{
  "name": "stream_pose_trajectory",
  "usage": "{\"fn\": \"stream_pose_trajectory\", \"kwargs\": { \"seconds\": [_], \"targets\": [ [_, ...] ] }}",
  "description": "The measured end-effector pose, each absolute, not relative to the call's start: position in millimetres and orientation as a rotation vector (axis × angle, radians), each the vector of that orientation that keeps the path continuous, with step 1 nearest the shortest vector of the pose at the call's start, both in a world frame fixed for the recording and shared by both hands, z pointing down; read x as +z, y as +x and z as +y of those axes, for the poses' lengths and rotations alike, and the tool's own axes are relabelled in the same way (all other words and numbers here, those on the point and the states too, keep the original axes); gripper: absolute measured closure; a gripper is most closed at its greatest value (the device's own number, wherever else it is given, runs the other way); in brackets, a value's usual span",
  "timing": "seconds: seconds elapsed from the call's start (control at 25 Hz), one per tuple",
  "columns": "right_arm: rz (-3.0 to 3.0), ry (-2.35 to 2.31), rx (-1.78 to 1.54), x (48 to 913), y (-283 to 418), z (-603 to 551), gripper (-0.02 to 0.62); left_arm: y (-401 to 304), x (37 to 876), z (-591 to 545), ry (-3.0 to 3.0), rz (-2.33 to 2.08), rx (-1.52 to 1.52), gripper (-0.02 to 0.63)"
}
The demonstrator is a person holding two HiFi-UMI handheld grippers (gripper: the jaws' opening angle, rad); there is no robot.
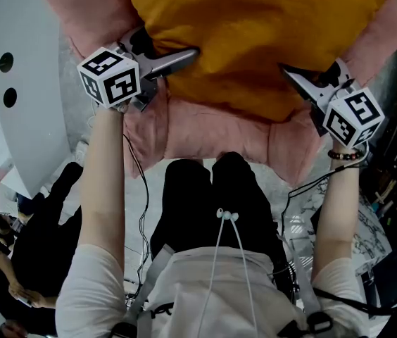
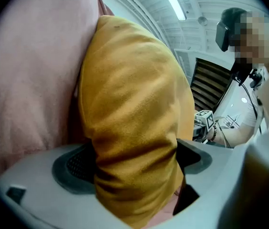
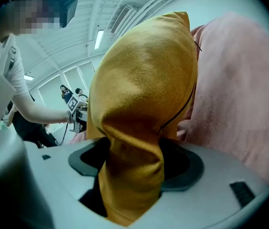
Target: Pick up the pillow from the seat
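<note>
Mustard pillow (image 1: 255, 27) | in left claw (image 1: 176, 62), right claw (image 1: 295, 78) (pink seat (image 1: 205, 129) behind)

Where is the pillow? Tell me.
Head view, top centre: the pillow rests against the pink seat, its near corners clamped by the left gripper and right gripper.

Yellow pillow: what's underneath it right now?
The pink seat cushion shows below the yellow pillow and past its edges. Anything under its middle is covered.

I'm wearing a white short-sleeved top (image 1: 209, 291), black trousers (image 1: 205, 196) and a beaded bracelet (image 1: 344, 155) just behind my right gripper (image 1: 291, 74).
</note>
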State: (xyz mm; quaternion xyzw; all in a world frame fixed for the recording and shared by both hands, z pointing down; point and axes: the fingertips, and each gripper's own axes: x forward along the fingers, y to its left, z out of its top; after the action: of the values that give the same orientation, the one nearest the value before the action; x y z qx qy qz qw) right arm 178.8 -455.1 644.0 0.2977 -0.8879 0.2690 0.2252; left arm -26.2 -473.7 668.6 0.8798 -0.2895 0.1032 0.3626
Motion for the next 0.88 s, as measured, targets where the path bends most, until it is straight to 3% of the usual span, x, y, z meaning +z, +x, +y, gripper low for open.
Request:
{"fn": "stream_pose_trajectory", "kwargs": {
  "seconds": [0.12, 0.28, 0.52, 0.88],
  "targets": [
    [-2.452, 0.813, 0.717, 642.5, 174.0, -450.8, 0.308, -23.7, 666.3, -470.2, 2.266, -0.728, 0.249, 0.1],
    [-2.451, 0.814, 0.666, 636.8, 170.4, -444.2, 0.378, -22.1, 659.2, -463.7, 2.278, -0.729, 0.229, 0.201],
    [-2.47, 0.818, 0.636, 624.2, 166.0, -435.2, 0.393, -27.6, 642.7, -452.4, 2.298, -0.733, 0.179, 0.241],
    [-2.496, 0.836, 0.6, 603.0, 166.3, -421.7, 0.394, -29.2, 619.5, -438.7, 2.333, -0.734, 0.162, 0.247]
  ]
}}
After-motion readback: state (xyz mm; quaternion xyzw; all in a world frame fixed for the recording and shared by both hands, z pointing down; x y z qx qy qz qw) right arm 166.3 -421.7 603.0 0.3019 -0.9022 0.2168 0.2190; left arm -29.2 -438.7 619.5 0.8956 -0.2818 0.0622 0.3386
